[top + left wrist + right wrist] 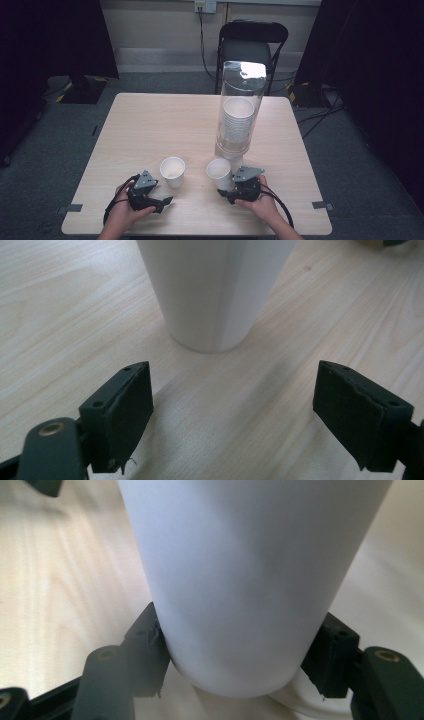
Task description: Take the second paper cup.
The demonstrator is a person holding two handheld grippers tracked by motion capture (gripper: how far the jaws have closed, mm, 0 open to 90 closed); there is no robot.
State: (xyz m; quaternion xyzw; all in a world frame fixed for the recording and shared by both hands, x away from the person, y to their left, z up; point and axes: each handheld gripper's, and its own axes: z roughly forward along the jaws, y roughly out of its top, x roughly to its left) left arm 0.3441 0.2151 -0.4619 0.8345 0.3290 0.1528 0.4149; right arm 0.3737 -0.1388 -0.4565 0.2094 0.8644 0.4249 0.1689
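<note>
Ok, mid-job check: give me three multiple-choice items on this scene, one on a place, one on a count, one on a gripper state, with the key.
1. Where does the clear tube with stacked cups stand?
A. right half of the table
B. left edge
C. on the chair

2. How many loose paper cups are outside the tube?
A. one
B. two
C. four

3. What is the right gripper doing?
A. hanging open
B. clamping a cup
C. lying on the floor

Key: 1 A, the tube rises right of centre. 2 B, a left cup and a right cup. 3 B, its pads press the cup's sides in the right gripper view.
</note>
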